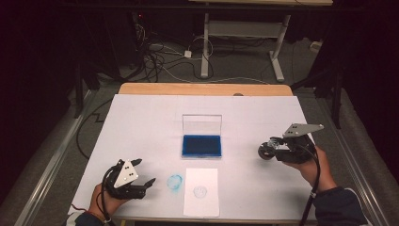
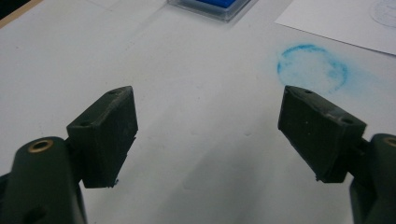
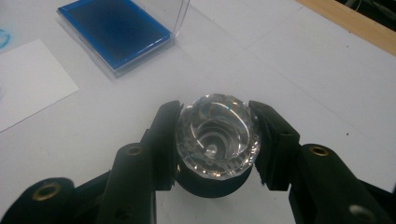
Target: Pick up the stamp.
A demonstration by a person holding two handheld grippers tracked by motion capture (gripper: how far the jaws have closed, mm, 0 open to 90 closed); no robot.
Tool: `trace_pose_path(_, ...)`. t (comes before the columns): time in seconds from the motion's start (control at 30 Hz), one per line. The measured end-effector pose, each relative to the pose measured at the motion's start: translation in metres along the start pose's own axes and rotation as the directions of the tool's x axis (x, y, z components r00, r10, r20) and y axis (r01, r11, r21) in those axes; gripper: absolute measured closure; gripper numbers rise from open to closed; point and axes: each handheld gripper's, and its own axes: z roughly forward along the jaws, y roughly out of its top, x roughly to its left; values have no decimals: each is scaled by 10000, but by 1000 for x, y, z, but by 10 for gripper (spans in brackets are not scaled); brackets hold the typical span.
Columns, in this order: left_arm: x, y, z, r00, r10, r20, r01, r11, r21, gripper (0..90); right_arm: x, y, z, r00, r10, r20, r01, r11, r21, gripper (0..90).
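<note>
- Left gripper (image 1: 141, 181) sits low at the near left of the surface (image 1: 141, 122), jaws spread wide with nothing between them; its own view looks straight down the gap at bare white.
- Just past that gripper's right jaw lies a blue ink ring (image 2: 312, 67) smudged onto the surface, and beside it the white paper sheet (image 1: 201, 190) carrying a faint round stamp print (image 1: 200, 190).
- The left hand (image 1: 106, 200) rests at the near edge, forearm coming in from the bottom, gripper angled toward the ring and the sheet.
- Over to the right gripper (image 3: 215, 140): its jaws are closed snugly on a round stamp (image 3: 217, 135) with a faceted clear top over a dark body, one jaw on each side.
- In the high view that stamp (image 1: 266, 151) hangs out at the gripper's left tip, raised off the surface, its axis lying roughly sideways rather than upright.
- The right hand (image 1: 313, 165) holds it at mid-depth on the right, wrist turned inward so the stamp points toward the centre.
- Key relation: the blue ink pad (image 1: 202, 146) lies to the stamp's left and a touch farther off, open, its clear lid (image 1: 202, 125) standing up behind it; the paper lies left and nearer.
- My read: the right hand owns any next move, and the stamp would need tipping upright, face down, before it meets pad or paper.
</note>
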Motion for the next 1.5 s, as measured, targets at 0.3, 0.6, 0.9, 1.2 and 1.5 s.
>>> trace_pose_path(0.3, -1, 1, 2, 9999, 136, 40, -137, 9999, 75, 188, 3, 2, -11, 9999, -154, 20, 154, 9990, -409, 571)
trace_pose_path(0.6, -1, -1, 2, 9999, 149, 30, -149, 9998, 125, 187, 7, 6, -10, 9990, -395, -198, 385, 9980, -510, 571)
trace_pose_path(0.9, 0, -3, 2, 9999, 126, 19, -126, 9998, 140, 186, 13, 11, -9, 9982, -486, -350, 465, 9971, -597, 570)
trace_pose_path(1.2, 2, -5, 0, 10000, 56, -28, -56, 9999, 128, 186, 23, 16, -5, 9948, -745, -689, 698, 9952, -679, 570)
trace_pose_path(1.5, 1, -6, 0, 10000, 77, -4, -76, 9998, 189, 186, 34, 21, 1, 9900, -1045, -944, 989, 9931, -625, 570)
